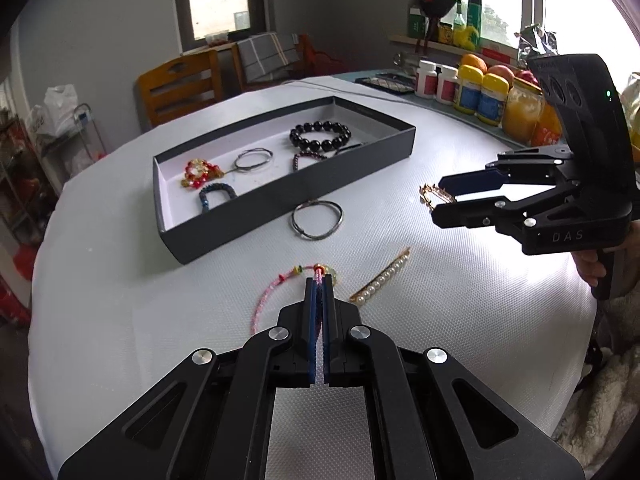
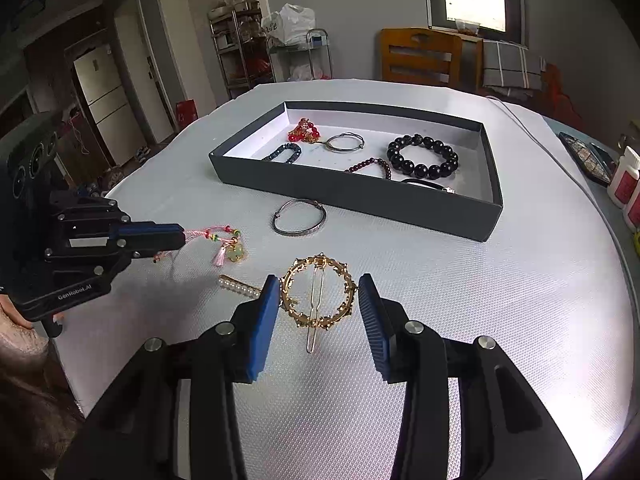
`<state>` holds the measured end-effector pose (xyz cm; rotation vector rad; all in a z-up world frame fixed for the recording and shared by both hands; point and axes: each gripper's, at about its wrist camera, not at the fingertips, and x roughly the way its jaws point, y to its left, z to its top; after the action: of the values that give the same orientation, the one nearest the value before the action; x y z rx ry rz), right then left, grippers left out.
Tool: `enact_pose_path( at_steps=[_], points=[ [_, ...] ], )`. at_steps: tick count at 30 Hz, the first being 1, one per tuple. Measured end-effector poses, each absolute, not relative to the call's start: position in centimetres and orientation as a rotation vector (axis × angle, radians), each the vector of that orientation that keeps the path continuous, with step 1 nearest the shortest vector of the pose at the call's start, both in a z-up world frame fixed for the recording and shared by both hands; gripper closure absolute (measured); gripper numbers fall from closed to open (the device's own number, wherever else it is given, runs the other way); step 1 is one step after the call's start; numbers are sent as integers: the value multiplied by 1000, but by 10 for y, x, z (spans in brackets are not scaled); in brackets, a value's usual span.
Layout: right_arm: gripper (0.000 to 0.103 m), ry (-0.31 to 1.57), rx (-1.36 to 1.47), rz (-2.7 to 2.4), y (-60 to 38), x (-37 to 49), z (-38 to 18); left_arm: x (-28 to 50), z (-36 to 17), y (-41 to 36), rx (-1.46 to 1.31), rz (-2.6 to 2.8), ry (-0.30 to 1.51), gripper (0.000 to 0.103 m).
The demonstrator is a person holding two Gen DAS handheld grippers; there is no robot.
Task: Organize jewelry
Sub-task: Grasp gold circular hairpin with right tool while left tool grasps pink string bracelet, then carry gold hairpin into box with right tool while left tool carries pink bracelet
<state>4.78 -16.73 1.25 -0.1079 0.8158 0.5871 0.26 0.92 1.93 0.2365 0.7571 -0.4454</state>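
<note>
White table [image 1: 120, 320]: left hand-held gripper [image 1: 319, 280] pinches pink bracelet [image 1: 264, 304]; right hand-held gripper [image 2: 319, 296] grips gold hairpin [image 2: 318, 298].

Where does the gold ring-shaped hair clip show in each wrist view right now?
Left wrist view: the gold ring-shaped hair clip sits at right of centre, seen edge-on between the fingertips of the right hand-held gripper.
Right wrist view: the clip is at lower centre, between that gripper's blue pads.
Shared landmark: the dark grey open cardboard box, beyond the clip in both views.
</note>
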Motion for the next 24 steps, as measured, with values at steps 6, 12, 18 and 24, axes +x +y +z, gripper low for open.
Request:
enact_pose_path(
  at_steps=[6,12,18,24],
  points=[
    [62,805,-110,581,-168,53,22,9,48,16,222,-445,703,101],
    [62,776,-86,575,-173,75,48,28,86,18,213,-436,627,101],
    [62,736,-77,523,-175,109,74,69,103,10,209,-403,603,101],
    [62,720,-51,465,-176,147,90,111,99,-6,217,-356,606,101]
  ],
)
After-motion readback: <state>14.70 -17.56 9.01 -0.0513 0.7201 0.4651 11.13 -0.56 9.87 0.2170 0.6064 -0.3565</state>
